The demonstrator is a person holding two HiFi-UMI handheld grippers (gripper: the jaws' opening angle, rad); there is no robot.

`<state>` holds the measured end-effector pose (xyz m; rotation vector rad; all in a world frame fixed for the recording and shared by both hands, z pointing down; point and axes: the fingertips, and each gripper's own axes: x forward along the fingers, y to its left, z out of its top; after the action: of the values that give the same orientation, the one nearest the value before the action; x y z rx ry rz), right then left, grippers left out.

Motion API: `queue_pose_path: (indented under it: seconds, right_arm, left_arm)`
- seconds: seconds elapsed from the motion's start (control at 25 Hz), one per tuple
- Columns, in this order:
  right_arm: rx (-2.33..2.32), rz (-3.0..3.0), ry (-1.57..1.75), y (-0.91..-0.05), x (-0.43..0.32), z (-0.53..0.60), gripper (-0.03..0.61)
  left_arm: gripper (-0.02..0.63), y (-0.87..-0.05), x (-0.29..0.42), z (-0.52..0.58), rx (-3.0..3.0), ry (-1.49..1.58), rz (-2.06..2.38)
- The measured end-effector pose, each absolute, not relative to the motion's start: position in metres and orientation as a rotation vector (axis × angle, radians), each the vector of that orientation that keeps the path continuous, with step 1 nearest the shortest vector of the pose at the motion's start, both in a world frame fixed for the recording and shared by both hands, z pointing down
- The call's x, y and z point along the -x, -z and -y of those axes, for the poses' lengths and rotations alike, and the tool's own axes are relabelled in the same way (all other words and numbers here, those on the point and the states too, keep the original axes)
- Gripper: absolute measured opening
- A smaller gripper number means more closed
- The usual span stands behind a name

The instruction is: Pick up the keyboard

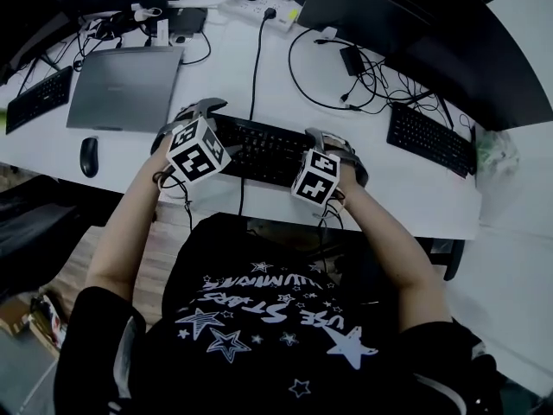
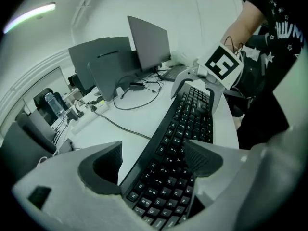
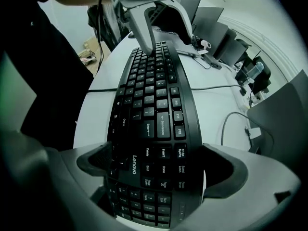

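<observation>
1. As the keyboard (image 1: 259, 150) lies flat on the white desk (image 1: 406, 193) directly in front of the person, its long axis runs left to right. The left gripper (image 1: 183, 124) is at one end and the right gripper (image 1: 339, 150) at the other. Neither is nearer; each already straddles its own end.

2. Left gripper (image 2: 151, 165): the jaws are spread wide with the keyboard (image 2: 187, 124) between them. The pad on the person's side overlaps the key field. The far pad stands off the far edge, with bare desk showing between. Nothing is held.

3. Right gripper (image 3: 159, 170): the jaws are spread to about the keyboard's depth, across the numeric-pad end. The near pad sits at the front edge. A thin light sliver separates the far pad from the back edge. Judged not yet clamped.

4. The lift depends on the short axis. Both pairs of jaws must close front to back across the board and then rise together to keep it level.

5. Keyboard (image 3: 151, 95): black, full-size, low-profile, with white legends and a Lenovo mark. It appears rigid and light. A black cable (image 1: 254, 67) meets its far edge and, in my judgement, may drag during the lift.

6. Two other keyboards, a closed laptop (image 1: 125, 85) and a mouse (image 1: 89, 156) lie well apart from it.
</observation>
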<state>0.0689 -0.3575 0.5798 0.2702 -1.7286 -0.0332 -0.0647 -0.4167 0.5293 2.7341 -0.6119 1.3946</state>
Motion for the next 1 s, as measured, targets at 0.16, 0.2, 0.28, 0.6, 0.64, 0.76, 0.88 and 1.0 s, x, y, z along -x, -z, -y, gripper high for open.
queue_pose_path:
  seconds: [0.16, 0.2, 0.28, 0.6, 0.64, 0.76, 0.88, 1.0]
  right_arm:
    - [-0.357, 1.710, 0.144, -0.573, -0.068, 0.352, 0.569]
    - [-0.380, 1.706, 0.174, -0.572, -0.070, 0.351, 0.569]
    - [-0.425, 1.704, 0.236, -0.567, -0.072, 0.348, 0.569]
    - [-0.550, 1.704, 0.442, -0.554, -0.067, 0.336, 0.569]
    - [-0.565, 1.702, 0.473, -0.553, -0.067, 0.335, 0.569]
    - [-0.610, 1.700, 0.566, -0.551, -0.068, 0.332, 0.569]
    - [-0.637, 1.694, 0.614, -0.547, -0.069, 0.328, 0.569]
    - [-0.645, 1.685, 0.621, -0.547, -0.069, 0.329, 0.569]
  left_arm:
    - [0.414, -0.528, 0.061, 0.414, -2.744, -1.548, 0.440]
    - [0.414, -0.527, 0.059, 0.412, -2.741, -1.572, 0.391]
    - [0.414, -0.529, 0.055, 0.404, -2.710, -1.622, 0.259]
    - [0.414, -0.529, 0.033, 0.386, -2.677, -1.814, -0.123]
    - [0.414, -0.534, 0.033, 0.382, -2.641, -1.844, -0.172]
    - [0.414, -0.549, 0.042, 0.365, -2.491, -1.945, -0.291]
    - [0.414, -0.557, 0.042, 0.354, -2.435, -1.984, -0.348]
    - [0.408, -0.565, 0.051, 0.344, -2.361, -2.066, -0.411]
